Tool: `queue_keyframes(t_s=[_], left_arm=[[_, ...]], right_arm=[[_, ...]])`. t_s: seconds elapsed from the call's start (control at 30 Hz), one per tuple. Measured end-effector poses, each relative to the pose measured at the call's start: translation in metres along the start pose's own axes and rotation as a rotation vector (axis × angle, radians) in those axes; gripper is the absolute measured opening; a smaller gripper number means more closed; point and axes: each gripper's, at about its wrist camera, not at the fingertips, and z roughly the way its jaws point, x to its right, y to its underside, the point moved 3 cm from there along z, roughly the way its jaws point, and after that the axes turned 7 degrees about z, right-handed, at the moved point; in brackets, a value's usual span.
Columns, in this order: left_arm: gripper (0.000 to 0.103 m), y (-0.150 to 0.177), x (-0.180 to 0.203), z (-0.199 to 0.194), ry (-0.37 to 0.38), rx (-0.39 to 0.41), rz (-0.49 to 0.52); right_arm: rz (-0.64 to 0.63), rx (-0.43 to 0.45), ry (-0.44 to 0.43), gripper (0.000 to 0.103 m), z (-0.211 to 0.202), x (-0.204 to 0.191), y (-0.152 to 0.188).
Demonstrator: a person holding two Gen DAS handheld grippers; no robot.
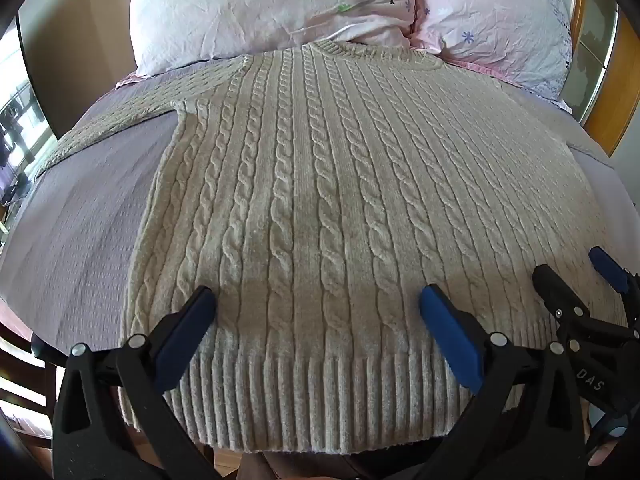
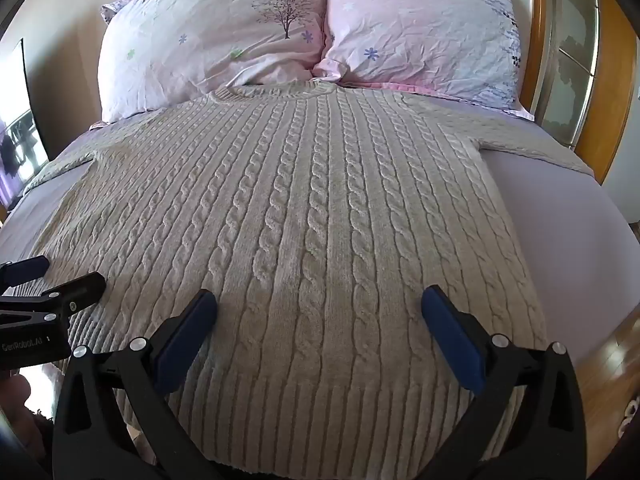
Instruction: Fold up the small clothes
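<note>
A cream cable-knit sweater (image 1: 312,184) lies flat on the bed, neck toward the pillows, ribbed hem toward me, sleeves spread out to both sides. It also shows in the right wrist view (image 2: 304,216). My left gripper (image 1: 318,300) is open and empty, hovering over the left part of the hem. My right gripper (image 2: 319,300) is open and empty over the right part of the hem. Each gripper shows at the edge of the other's view: the right one (image 1: 576,272) and the left one (image 2: 60,276).
A lavender sheet (image 1: 80,216) covers the bed. Two pink floral pillows (image 2: 208,40) (image 2: 424,28) lie at the head. A wooden headboard (image 2: 540,40) and cabinet stand at the right. A wood floor (image 2: 616,356) shows at the bed's near edge.
</note>
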Motion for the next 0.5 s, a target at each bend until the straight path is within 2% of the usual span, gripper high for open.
queue_keyframes(t_s=[0.5], left_arm=[[0.101,-0.0001,0.0000,-0.0001,-0.001,0.003,0.000]], right_arm=[[-0.002,-0.001,0.001,0.102,-0.0004,0.0001,0.0001]])
